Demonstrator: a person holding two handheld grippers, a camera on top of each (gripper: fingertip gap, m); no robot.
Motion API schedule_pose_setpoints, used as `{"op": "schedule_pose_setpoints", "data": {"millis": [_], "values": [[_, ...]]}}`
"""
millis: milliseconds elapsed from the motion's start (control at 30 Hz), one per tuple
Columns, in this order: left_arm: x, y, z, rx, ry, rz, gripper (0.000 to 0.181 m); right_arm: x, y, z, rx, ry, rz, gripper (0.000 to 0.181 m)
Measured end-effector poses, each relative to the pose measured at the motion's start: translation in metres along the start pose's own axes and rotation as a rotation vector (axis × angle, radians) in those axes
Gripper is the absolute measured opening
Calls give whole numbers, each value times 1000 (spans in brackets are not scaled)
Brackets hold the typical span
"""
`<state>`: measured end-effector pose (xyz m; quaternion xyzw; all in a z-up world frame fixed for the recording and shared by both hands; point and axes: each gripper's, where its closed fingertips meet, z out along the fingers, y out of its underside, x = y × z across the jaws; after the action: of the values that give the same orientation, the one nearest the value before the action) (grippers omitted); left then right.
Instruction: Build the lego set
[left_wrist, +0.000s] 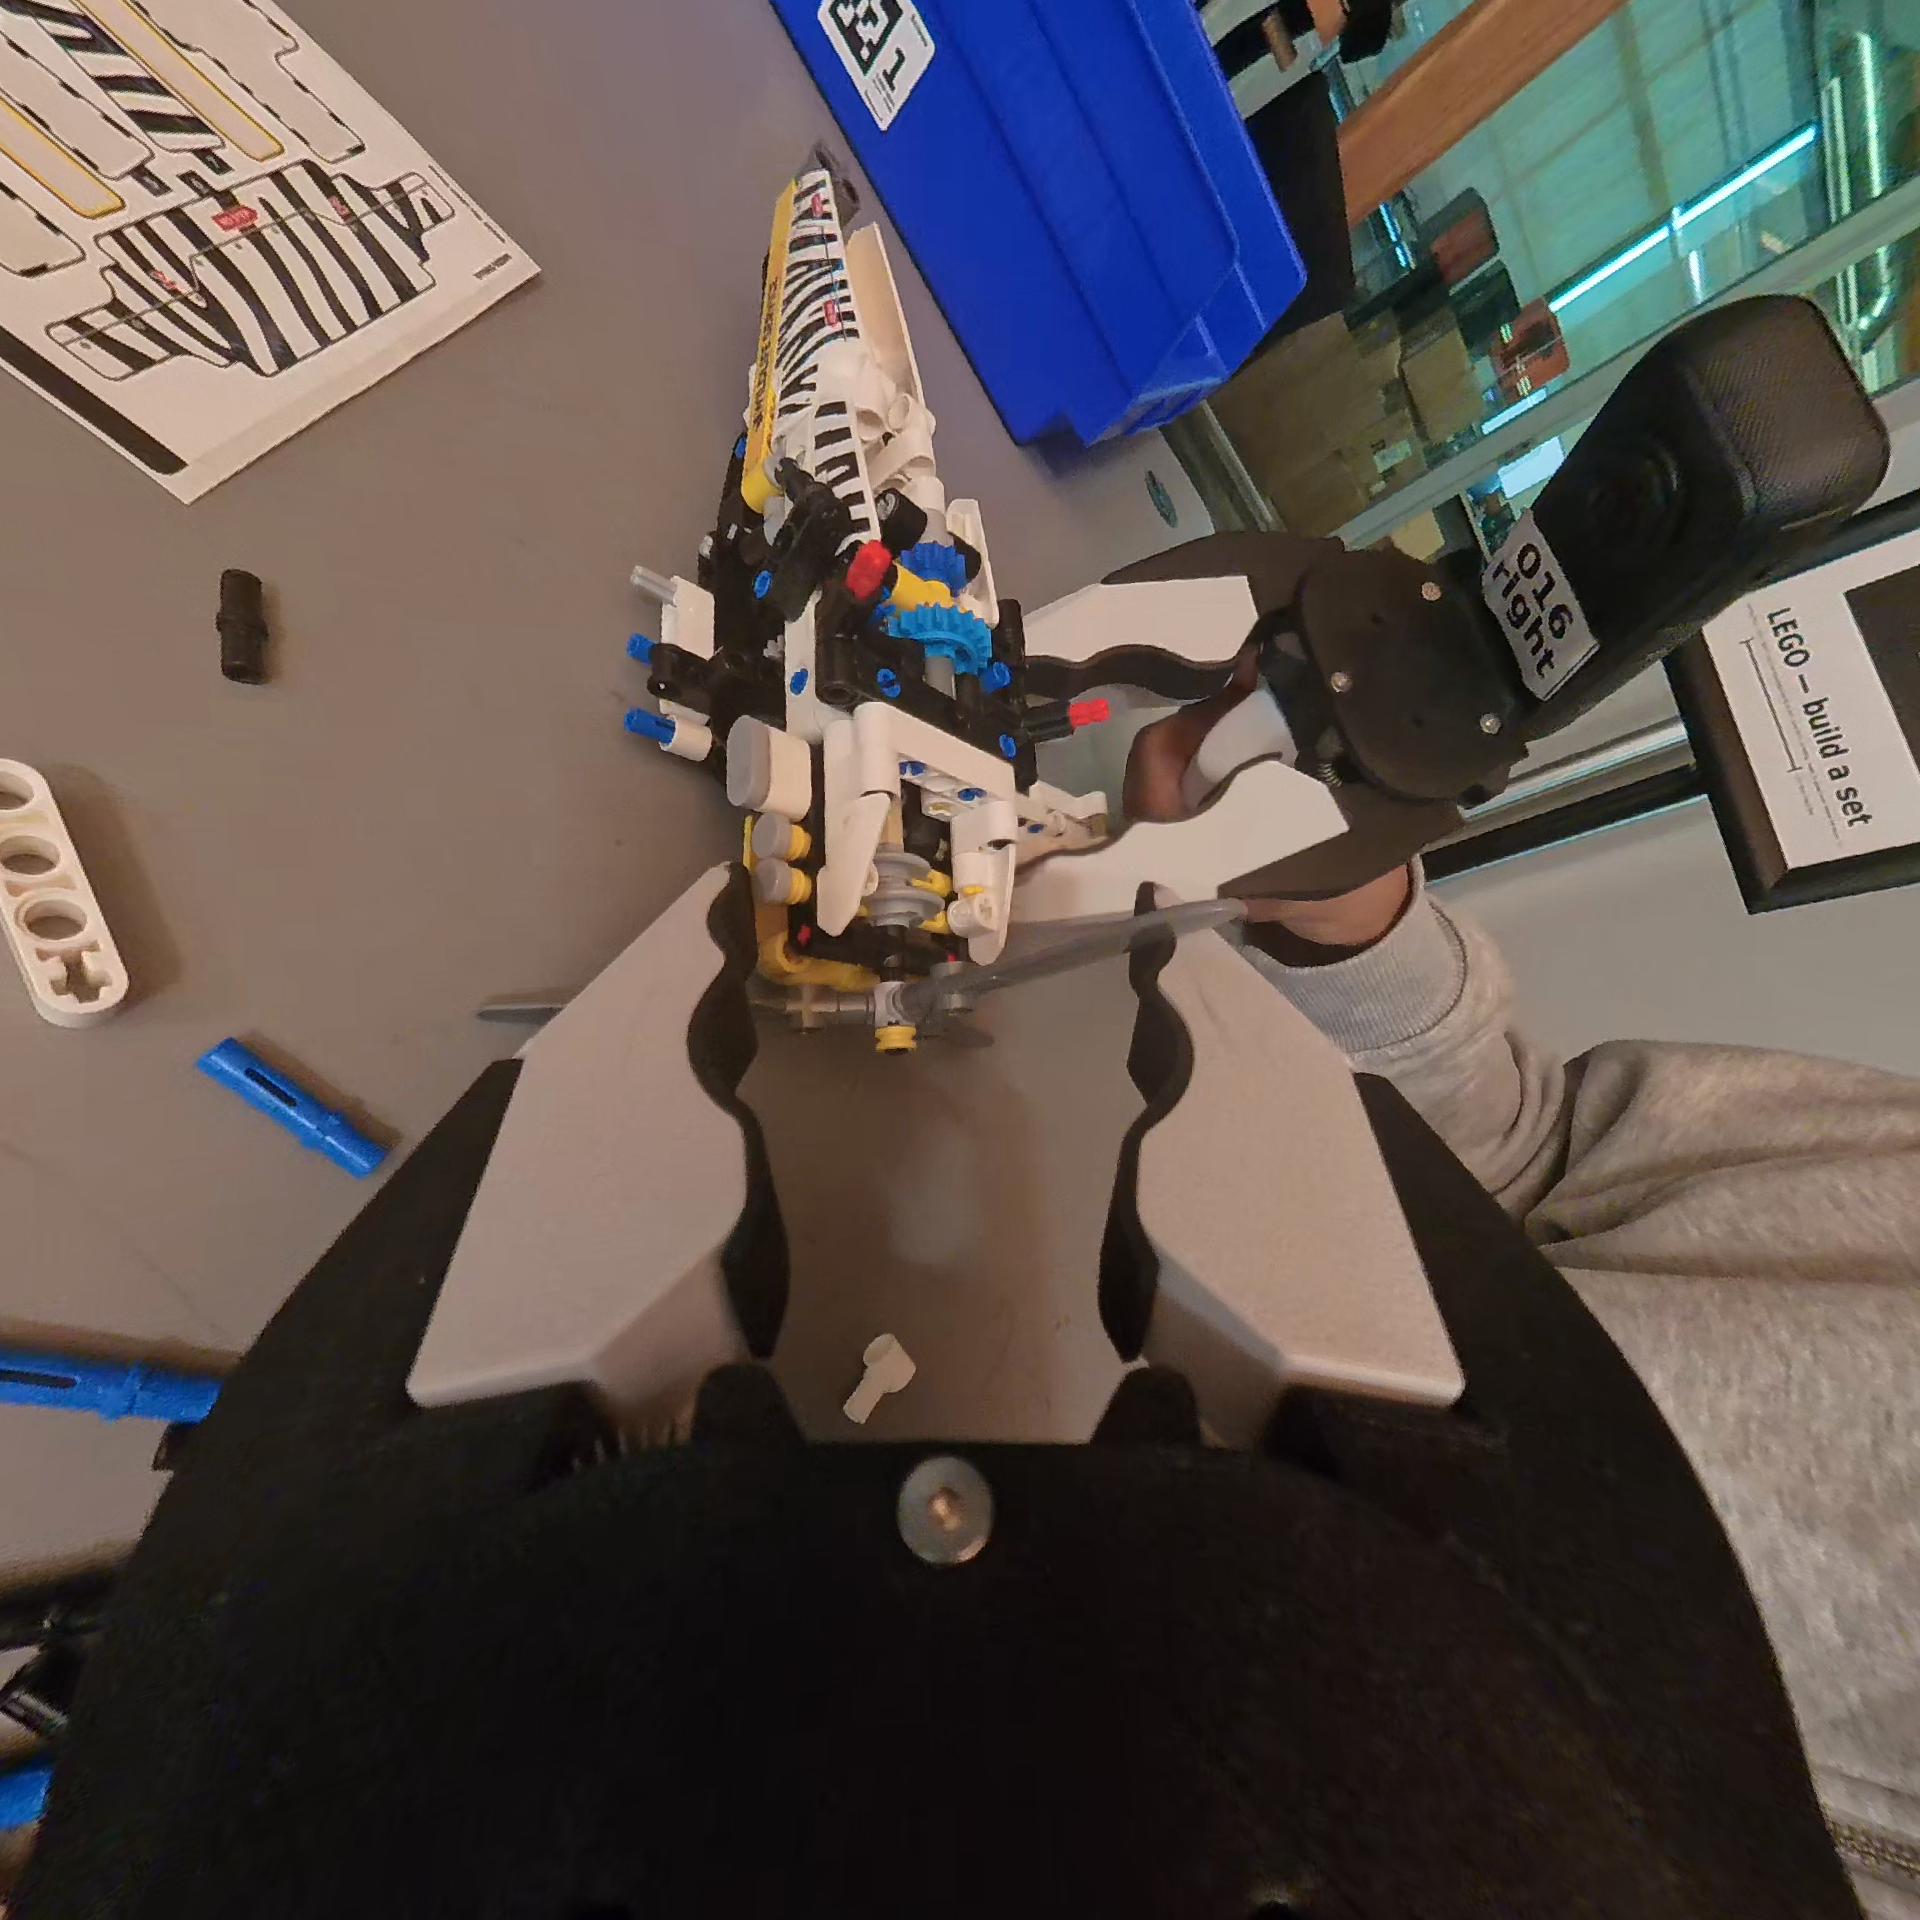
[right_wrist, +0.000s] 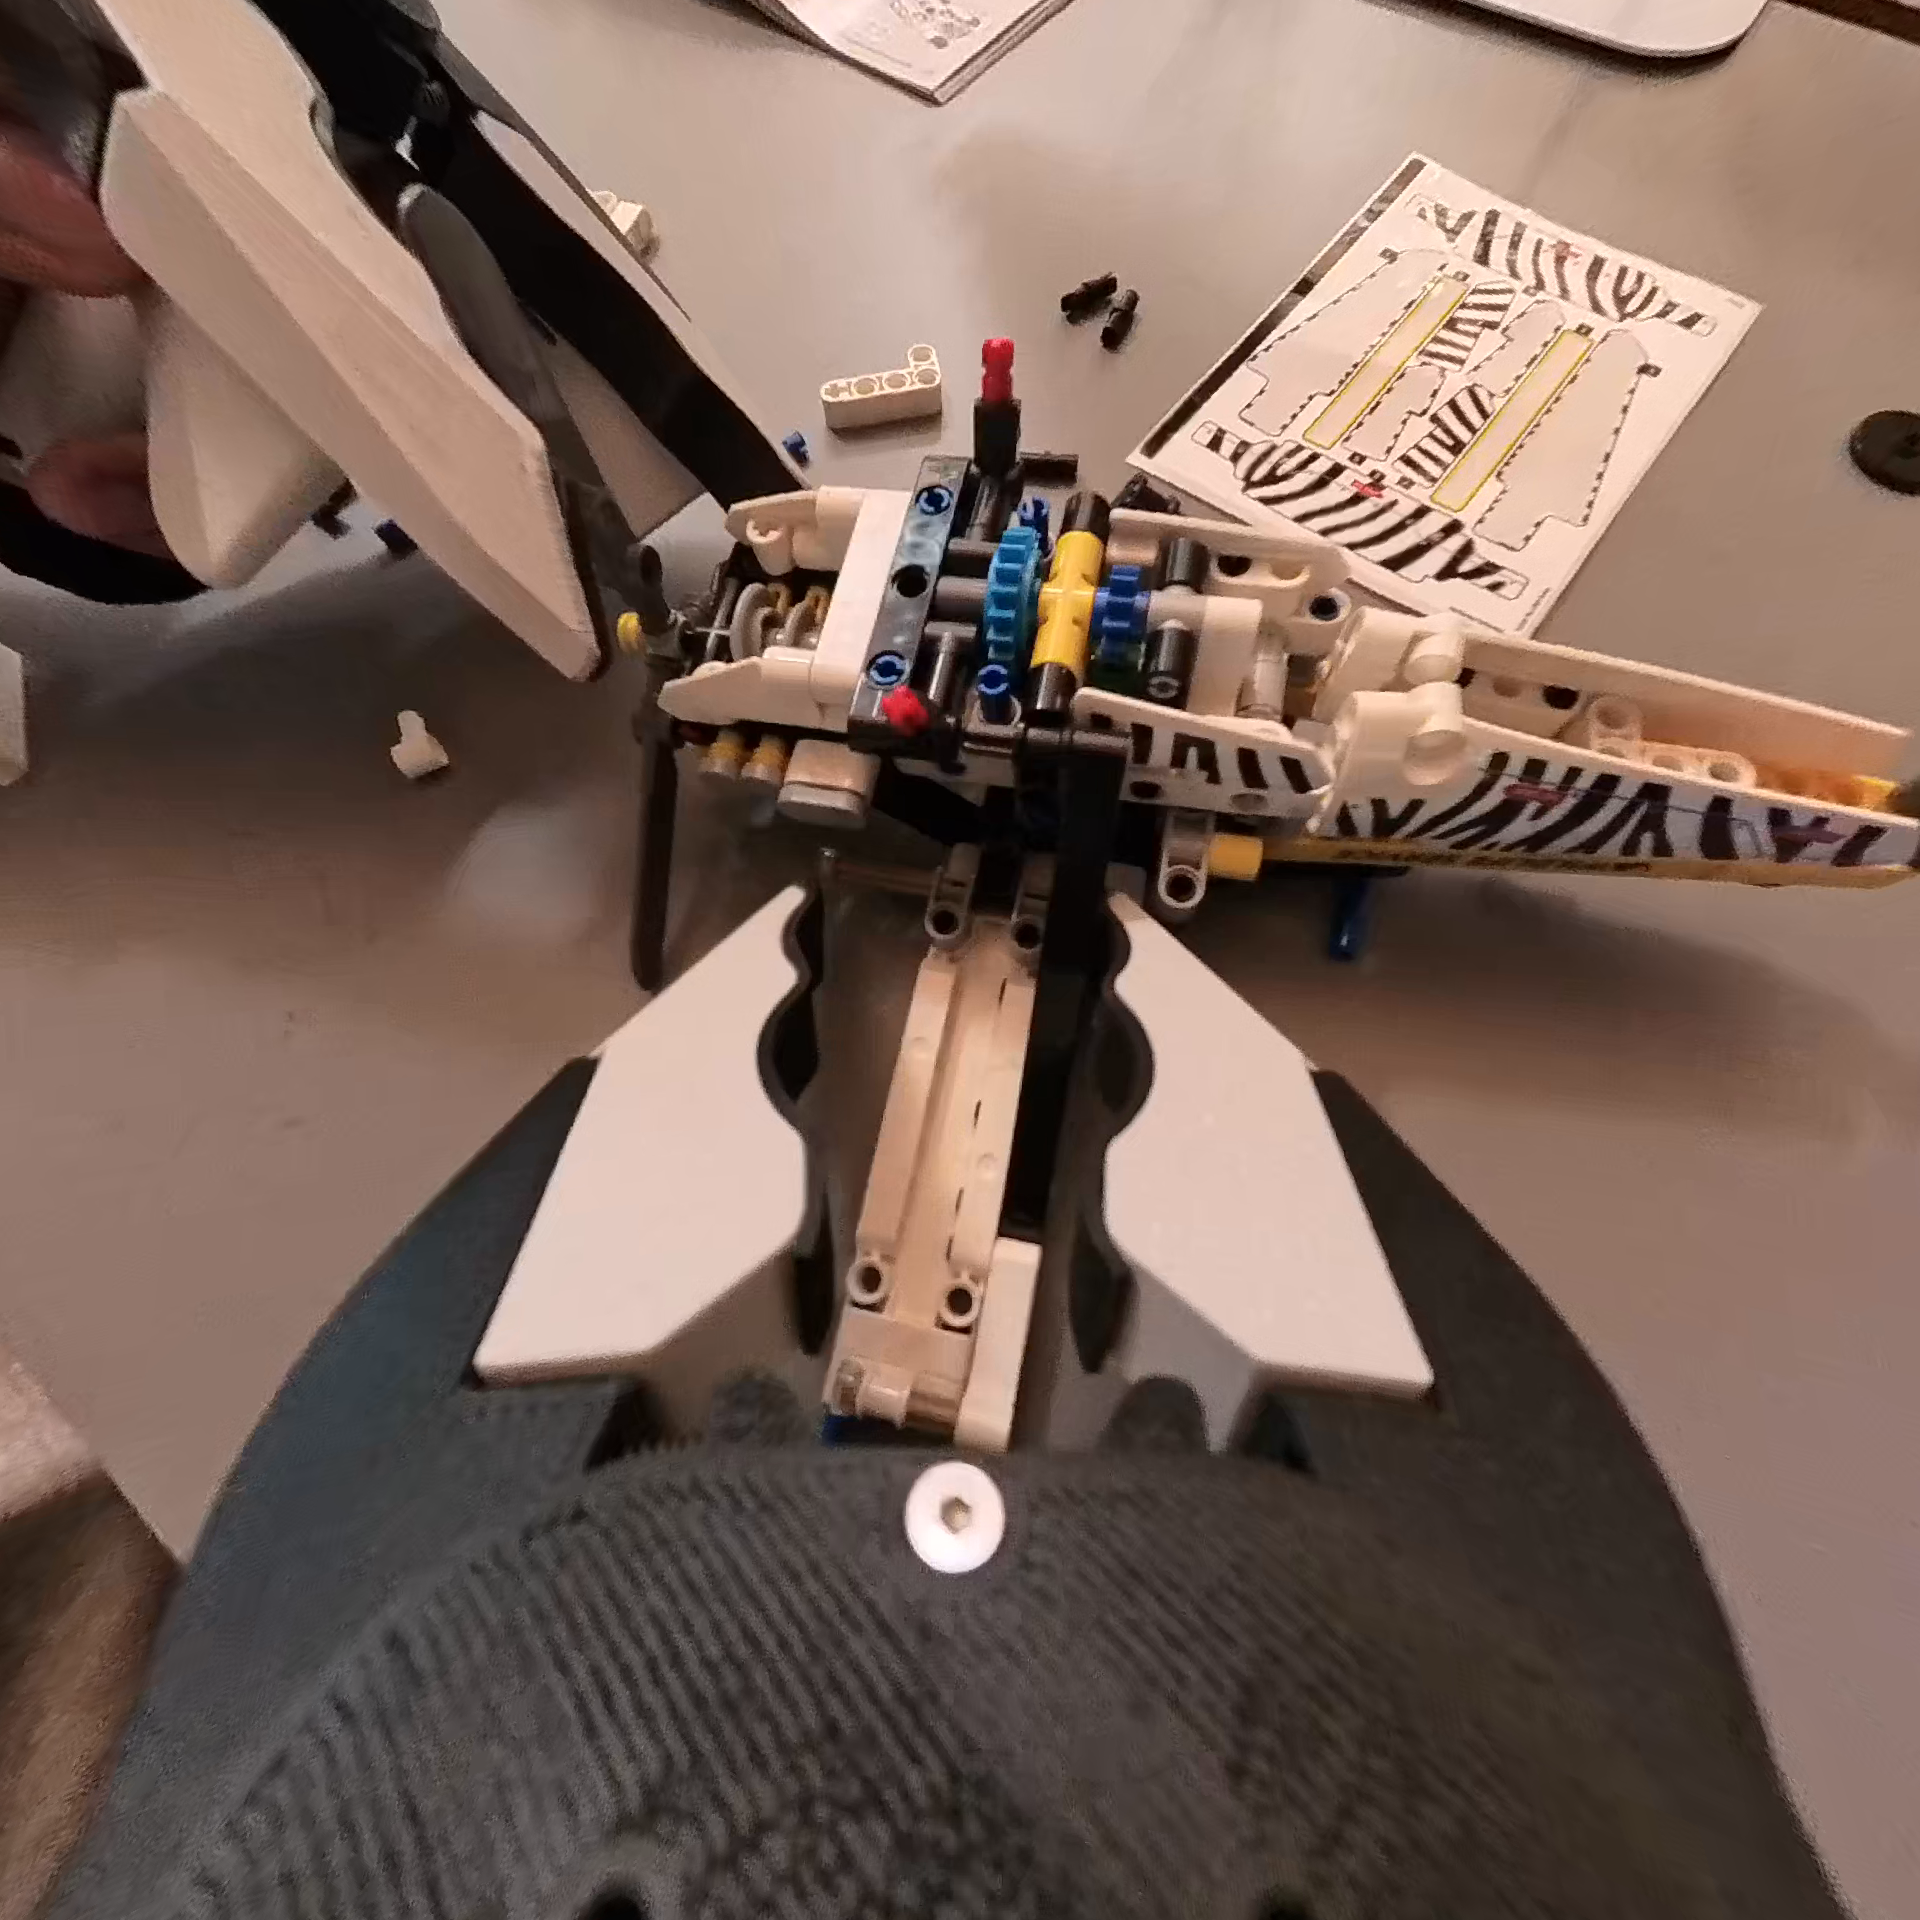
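Note:
The lego plane model (left_wrist: 862, 665) has a zebra-striped body, blue gears and a grey propeller (left_wrist: 1081, 940), and lies on the grey table (left_wrist: 416, 727). My left gripper (left_wrist: 940, 914) is open, with its fingertips on either side of the plane's nose and the propeller blade crossing the right fingertip. It also shows in the right wrist view (right_wrist: 686, 561) at the upper left, at the nose. My right gripper (right_wrist: 961, 914) is shut on the model's white wing (right_wrist: 945, 1143). In the left wrist view the right gripper (left_wrist: 1049, 748) reaches in from the right.
A blue bin (left_wrist: 1039, 208) stands behind the model. A zebra sticker sheet (right_wrist: 1455, 416) lies beside it. Loose parts lie around: a black connector (left_wrist: 244, 627), a white beam (left_wrist: 52, 894), blue pins (left_wrist: 296, 1107), a white L-beam (right_wrist: 883, 390). A grey sleeve (left_wrist: 1558, 1143) is at right. Left tips to right tips: about 6 cm. The black connector (left_wrist: 244, 627) sits 8 cm or so from the ends of my left fingers. My right wrist view (right_wrist: 1046, 459) looks at it from another angle.

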<state>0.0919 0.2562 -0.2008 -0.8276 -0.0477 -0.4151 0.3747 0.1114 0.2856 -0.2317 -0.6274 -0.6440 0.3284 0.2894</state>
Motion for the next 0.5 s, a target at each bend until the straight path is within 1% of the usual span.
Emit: {"op": "schedule_pose_setpoints", "data": {"millis": [67,133,200,267,333,367,433,500], "values": [[0,0,0,-1,0,0,71,-3,0,-1,12,-13,18,57],[0,0,0,-2,0,0,71,-1,0,-5,24,11,22,61],[0,0,0,-2,2,-2,71,3,-2,-13,52,61,22,61],[0,0,0,-2,1,-3,71,10,-6,-25,98,150,6,72],[0,0,0,-2,-1,-3,71,8,-10,-36,131,225,-38,68],[0,0,0,-1,-2,-3,71,1,-13,-38,156,240,-64,64],[0,0,0,0,-1,-4,71,-18,-17,-35,186,246,-113,61],[0,0,0,1,0,-5,71,-26,-14,-27,157,295,-164,61]]}}
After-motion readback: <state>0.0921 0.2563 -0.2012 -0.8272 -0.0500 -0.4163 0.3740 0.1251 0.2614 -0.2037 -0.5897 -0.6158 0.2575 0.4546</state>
